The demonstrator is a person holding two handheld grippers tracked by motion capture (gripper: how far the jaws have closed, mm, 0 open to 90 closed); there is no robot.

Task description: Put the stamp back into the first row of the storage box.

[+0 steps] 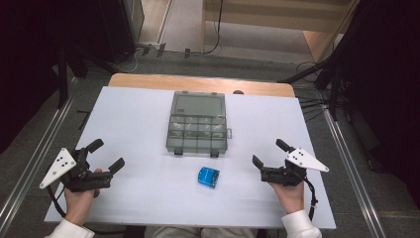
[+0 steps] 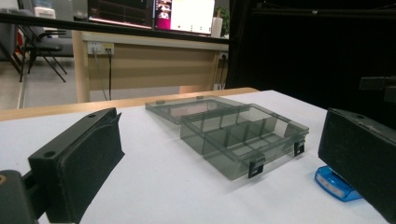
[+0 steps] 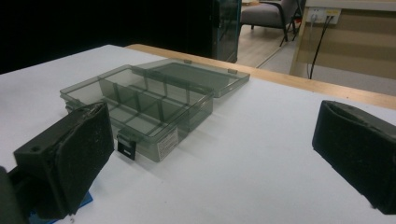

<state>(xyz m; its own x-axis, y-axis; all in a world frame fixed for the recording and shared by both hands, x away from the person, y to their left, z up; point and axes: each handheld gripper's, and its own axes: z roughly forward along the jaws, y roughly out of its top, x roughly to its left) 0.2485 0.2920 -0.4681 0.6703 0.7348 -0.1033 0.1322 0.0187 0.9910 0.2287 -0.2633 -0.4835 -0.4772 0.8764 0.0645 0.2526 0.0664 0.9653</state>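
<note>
A white-covered bench (image 1: 148,129) is seen from above, with a strip of bare wood along its far edge. Near the middle of it a smoky grey organizer box (image 1: 197,130) is laid open: its lid (image 1: 198,104) is folded flat back on the far side, and the tray part, split by partitions into several compartments, is turned toward the person. Two dark latches (image 1: 214,153) are hung on the near rim of the tray. The compartments appear empty, though the tinted plastic makes this hard to judge.

Just in front of the box, slightly toward the person's right, a small blue item (image 1: 208,176) is placed on the bench, apart from the box and from both hands. What it is cannot be told.

The left tool (image 1: 107,155) is held low over the near left part of the bench, its jaws spread wide with nothing between them. In the left gripper view the box (image 2: 243,133) is framed between the two black jaws, and the blue item (image 2: 334,184) is partly covered by the jaw on the right of that view.

The right tool (image 1: 269,153) is held over the near right part of the bench, its jaws likewise set wide apart and empty. In the right gripper view the box (image 3: 140,105) is seen ahead, and a corner of the blue item (image 3: 86,199) is glimpsed under the jaw at the lower left.

Both tools are kept well apart from the box and from each other.
</note>
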